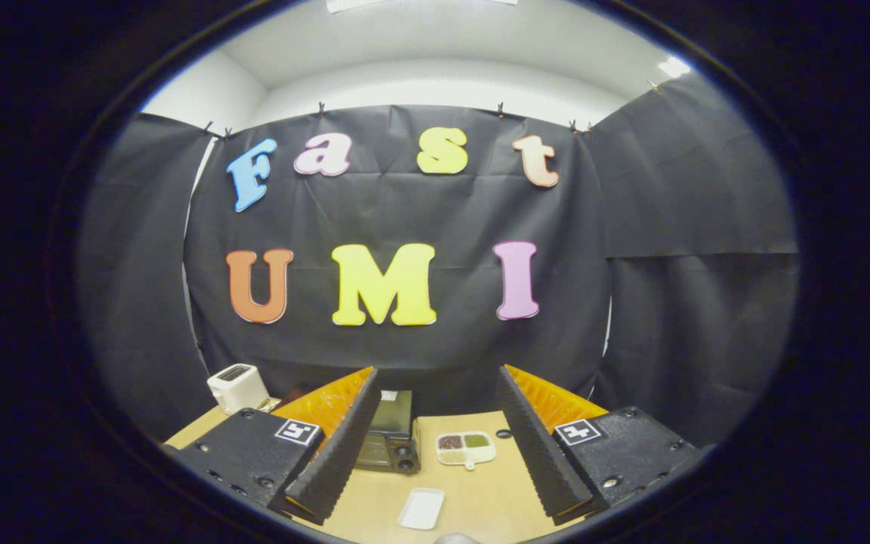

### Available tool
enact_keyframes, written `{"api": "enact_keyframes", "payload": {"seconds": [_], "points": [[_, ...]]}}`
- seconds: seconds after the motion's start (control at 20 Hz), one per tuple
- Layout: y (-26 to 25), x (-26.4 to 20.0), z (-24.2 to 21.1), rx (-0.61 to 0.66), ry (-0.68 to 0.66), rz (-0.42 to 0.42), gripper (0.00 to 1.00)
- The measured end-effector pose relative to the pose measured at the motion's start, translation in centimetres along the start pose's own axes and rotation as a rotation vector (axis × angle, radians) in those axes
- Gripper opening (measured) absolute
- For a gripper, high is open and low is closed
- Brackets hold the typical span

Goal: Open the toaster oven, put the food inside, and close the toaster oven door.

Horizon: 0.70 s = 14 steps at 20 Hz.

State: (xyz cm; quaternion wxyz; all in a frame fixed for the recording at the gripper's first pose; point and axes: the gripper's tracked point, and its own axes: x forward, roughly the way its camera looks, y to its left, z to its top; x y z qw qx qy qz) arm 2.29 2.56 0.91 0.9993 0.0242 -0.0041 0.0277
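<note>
My gripper [435,446] is held high above the wooden table [473,491], its two fingers spread wide with nothing between them. Beyond the left finger [337,446] stands the dark toaster oven [388,438], partly hidden by that finger; its door looks closed. Just right of the oven, between the fingers, lies a white divided dish [466,448] with brown and green food in its compartments. Closer to me a small white rectangular tray [421,508] rests on the table.
A white pop-up toaster [237,387] stands at the table's far left corner, behind the left finger. A small dark spot [504,434] lies on the table near the right finger. Black cloth walls close the booth behind and at both sides.
</note>
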Motion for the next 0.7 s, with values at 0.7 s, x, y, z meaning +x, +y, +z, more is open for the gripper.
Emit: {"api": "enact_keyframes", "payload": {"seconds": [0.7], "points": [[-5.4, -4.5, 2.3, -0.02, -0.038, 0.055, 0.98]]}}
